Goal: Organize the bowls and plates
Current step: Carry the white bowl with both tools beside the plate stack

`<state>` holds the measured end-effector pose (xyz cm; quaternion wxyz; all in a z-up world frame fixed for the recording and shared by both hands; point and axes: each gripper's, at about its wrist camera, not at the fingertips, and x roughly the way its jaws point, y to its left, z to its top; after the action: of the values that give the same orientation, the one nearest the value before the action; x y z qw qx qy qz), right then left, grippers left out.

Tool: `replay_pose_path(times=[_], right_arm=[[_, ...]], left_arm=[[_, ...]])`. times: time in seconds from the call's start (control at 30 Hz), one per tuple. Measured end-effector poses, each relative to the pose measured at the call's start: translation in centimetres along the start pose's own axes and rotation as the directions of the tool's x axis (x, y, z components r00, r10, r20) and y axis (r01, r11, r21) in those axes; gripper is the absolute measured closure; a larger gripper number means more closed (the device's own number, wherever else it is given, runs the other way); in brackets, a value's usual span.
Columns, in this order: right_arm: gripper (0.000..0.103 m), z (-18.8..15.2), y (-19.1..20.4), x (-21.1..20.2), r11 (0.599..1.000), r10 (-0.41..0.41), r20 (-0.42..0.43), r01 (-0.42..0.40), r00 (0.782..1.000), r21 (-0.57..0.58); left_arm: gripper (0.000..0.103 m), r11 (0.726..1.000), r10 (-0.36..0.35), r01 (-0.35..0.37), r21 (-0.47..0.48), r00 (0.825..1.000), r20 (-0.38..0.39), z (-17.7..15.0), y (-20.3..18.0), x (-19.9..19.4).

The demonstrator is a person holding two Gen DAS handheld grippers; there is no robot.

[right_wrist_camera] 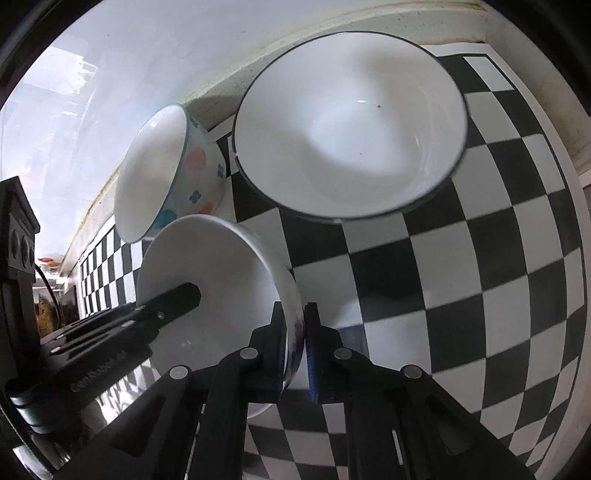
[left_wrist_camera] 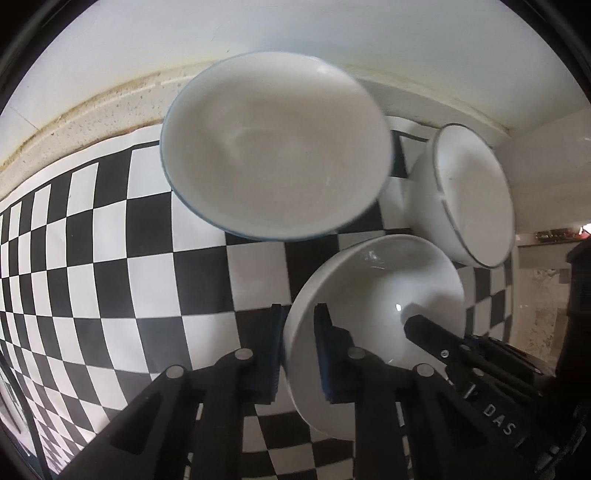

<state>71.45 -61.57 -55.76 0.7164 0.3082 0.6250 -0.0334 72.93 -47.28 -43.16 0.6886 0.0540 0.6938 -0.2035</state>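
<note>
A small white bowl (left_wrist_camera: pixel 373 295) is held between both grippers above the checkered mat. My left gripper (left_wrist_camera: pixel 298 354) straddles its left rim with a slight gap showing. My right gripper (right_wrist_camera: pixel 295 347) is shut on the opposite rim; the bowl also shows in the right wrist view (right_wrist_camera: pixel 214 295). A bowl with a blue rim (left_wrist_camera: pixel 273 147) stands behind; in the right wrist view it shows coloured spots (right_wrist_camera: pixel 173 166). A white bowl with a dark rim (left_wrist_camera: pixel 469 195) stands at the right and also shows in the right wrist view (right_wrist_camera: pixel 351 125).
A black-and-white checkered mat (left_wrist_camera: pixel 110 240) covers the counter. A pale wall (left_wrist_camera: pixel 295 29) with a stained joint runs along the back. The counter's right edge (right_wrist_camera: pixel 576 258) lies beside the mat. A dark object (right_wrist_camera: pixel 18 258) stands at the left.
</note>
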Motion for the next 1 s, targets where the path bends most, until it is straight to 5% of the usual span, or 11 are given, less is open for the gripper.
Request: replay_pose_path(times=[0.23,0.57,1.0], right_arm=[[0.092,-3.2,-0.4,-4.1,1.000,0.027,0.026,-0.026,0.999,-0.013],[0.092,-12.5,-2.4,-8.2,1.000,-0.011,0.013,0.012,1.000,-0.028],[0.092,-19.7,-6.3,-5.8,1.000,-0.025,-0.074,0.025,0.997,0.006]], left_arm=[[0.089,0.999,-0.008,0.006,0.046,1.000,0.024,-2.2,-3.1,-3.0],[0.089,0.990,-0.011,0.017,0.137,0.999,-0.046,-10.1,-7.6,-3.2],[0.089,0.990,0.009,0.013,0.138,0.987,-0.160,-15.9,-8.0,1.1]])
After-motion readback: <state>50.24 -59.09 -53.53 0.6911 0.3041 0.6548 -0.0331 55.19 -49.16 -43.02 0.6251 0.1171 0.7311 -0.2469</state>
